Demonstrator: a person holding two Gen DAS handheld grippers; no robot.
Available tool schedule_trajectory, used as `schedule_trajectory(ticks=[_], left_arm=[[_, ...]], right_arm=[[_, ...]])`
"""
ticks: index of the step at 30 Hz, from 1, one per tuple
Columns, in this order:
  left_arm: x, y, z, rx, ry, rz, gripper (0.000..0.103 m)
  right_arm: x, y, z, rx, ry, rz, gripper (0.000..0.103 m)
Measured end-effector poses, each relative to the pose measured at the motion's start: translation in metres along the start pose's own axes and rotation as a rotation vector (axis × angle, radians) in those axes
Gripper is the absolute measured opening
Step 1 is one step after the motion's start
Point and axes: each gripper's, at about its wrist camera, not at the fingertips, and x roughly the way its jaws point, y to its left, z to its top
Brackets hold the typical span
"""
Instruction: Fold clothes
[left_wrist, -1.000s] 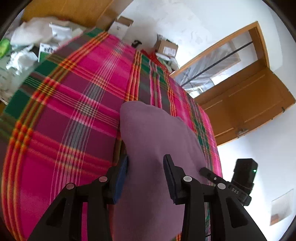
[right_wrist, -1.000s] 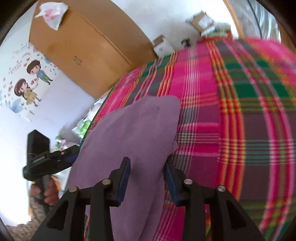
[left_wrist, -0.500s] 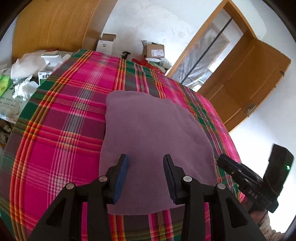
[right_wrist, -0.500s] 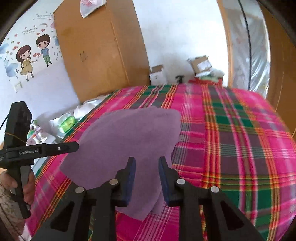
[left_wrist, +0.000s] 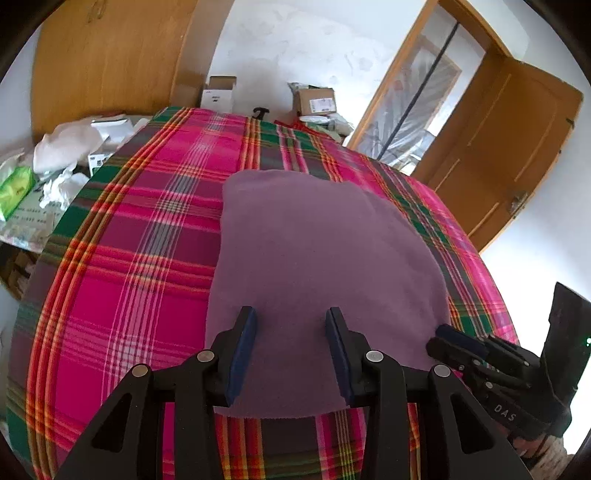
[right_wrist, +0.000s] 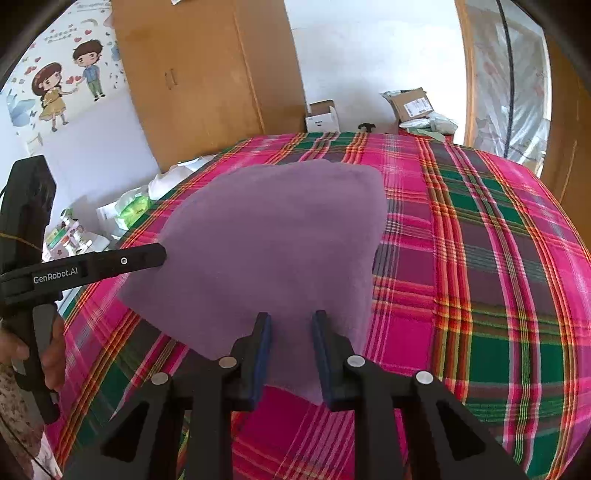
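A purple cloth (left_wrist: 325, 251) lies flat on the plaid bedspread (left_wrist: 129, 277), its near edge under my fingers. My left gripper (left_wrist: 290, 314) hovers open over that near edge, with nothing pinched. In the right wrist view the same cloth (right_wrist: 273, 240) spreads ahead, and my right gripper (right_wrist: 290, 317) hangs over its near right corner. Its jaws are closing, a gap still shows between them, and the cloth lies below untouched by the pads. The right gripper (left_wrist: 439, 332) shows by the cloth's right edge, the left gripper (right_wrist: 159, 254) by its left edge.
The plaid bedspread (right_wrist: 480, 258) runs wide to the right. A wooden wardrobe (right_wrist: 207, 74) and cardboard boxes (left_wrist: 316, 101) stand beyond the bed. White bags and packets (left_wrist: 66, 147) clutter the left side. A wooden door (left_wrist: 509, 147) stands at the right.
Both views have rolled level and both grippers have drawn back, so the cloth's near edge now shows beneath the fingers. The right jaws have narrowed; the left jaws keep their width.
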Motion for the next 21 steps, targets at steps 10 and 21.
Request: schedule_trajectory(ticks=[10,21], left_arm=[[-0.014,-0.012,-0.023,0.004,-0.024,0.089,0.042],[-0.014,-0.022,-0.056,0.02,0.06,0.085,0.042]], right_arm=[[-0.019,0.021,-0.026,-0.003,0.045,-0.084,0.025],[-0.016,0.028,-0.047,0.023,0.123,-0.132,0.036]])
